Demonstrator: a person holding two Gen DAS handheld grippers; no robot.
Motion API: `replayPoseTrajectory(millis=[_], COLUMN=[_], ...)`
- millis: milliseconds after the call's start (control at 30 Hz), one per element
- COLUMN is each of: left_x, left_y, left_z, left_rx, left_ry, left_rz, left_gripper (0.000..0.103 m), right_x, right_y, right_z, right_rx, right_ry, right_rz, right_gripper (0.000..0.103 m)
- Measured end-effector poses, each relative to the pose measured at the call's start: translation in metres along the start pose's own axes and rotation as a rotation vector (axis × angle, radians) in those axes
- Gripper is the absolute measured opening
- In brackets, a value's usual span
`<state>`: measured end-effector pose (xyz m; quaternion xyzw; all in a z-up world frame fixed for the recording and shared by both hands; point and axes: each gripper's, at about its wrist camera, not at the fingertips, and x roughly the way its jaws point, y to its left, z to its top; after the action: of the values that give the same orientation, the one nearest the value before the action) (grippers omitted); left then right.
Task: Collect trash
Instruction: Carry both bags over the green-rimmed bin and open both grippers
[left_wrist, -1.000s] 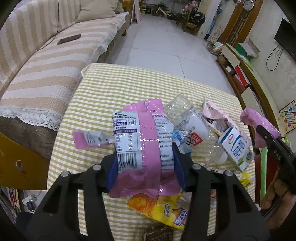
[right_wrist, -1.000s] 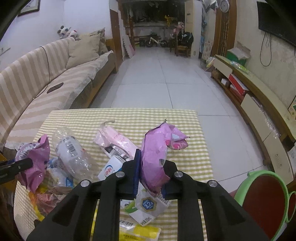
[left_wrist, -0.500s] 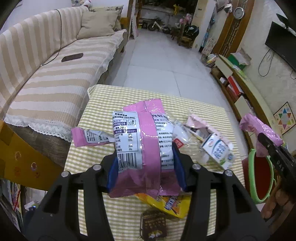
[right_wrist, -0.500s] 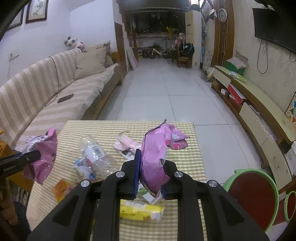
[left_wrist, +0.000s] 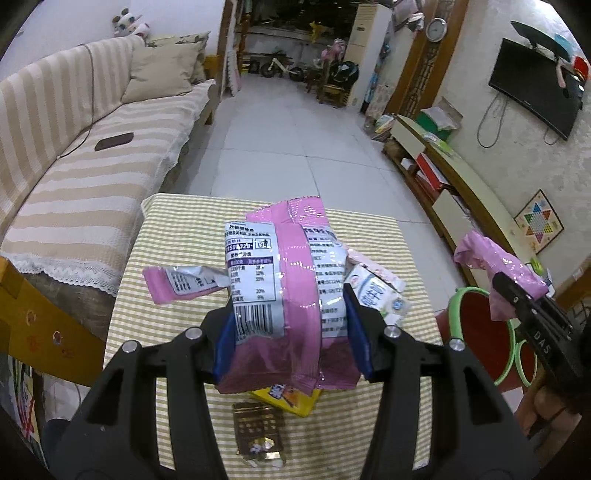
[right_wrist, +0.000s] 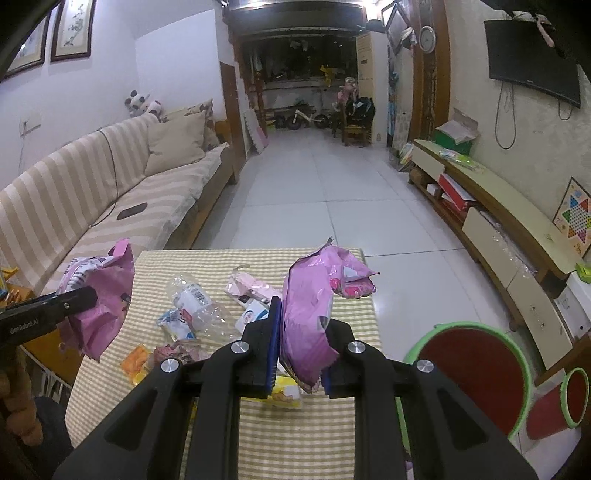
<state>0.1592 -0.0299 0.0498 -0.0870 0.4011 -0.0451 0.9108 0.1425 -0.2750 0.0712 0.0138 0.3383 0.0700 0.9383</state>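
Each black hand-held gripper (left_wrist: 290, 341) has blue pads (left_wrist: 225, 343), silver screws and white lettering.

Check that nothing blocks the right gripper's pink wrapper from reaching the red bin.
Nothing visible does. The right gripper holds the pink wrapper above the table's right edge; the red bin stands open-topped on the floor beside it.

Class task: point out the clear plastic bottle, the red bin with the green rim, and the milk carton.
clear plastic bottle (right_wrist: 195, 308), right wrist view, crushed body
red bin (right_wrist: 469, 369), right wrist view, red inside wall
milk carton (left_wrist: 380, 295), left wrist view, printed face
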Motion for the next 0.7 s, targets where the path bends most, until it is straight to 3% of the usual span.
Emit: replayPoseTrajectory(millis=[400, 700], left_x=[0.01, 0.044], left_y=[-0.044, -0.126], left_z=[-0.002, -0.01], left_rx=[0.083, 0.191], left_ry=[0.024, 0.079], left_rz=[-0.051, -0.154], left_gripper=[0.049, 0.049], right_x=[-0.015, -0.029], right_y=[-0.041, -0.118], right_z=[-0.007, -0.025], right_rx=[0.079, 0.182], right_ry=[-0.028, -0.034], right_rz=[-0.031, -0.12], right_gripper=[0.017, 0.017])
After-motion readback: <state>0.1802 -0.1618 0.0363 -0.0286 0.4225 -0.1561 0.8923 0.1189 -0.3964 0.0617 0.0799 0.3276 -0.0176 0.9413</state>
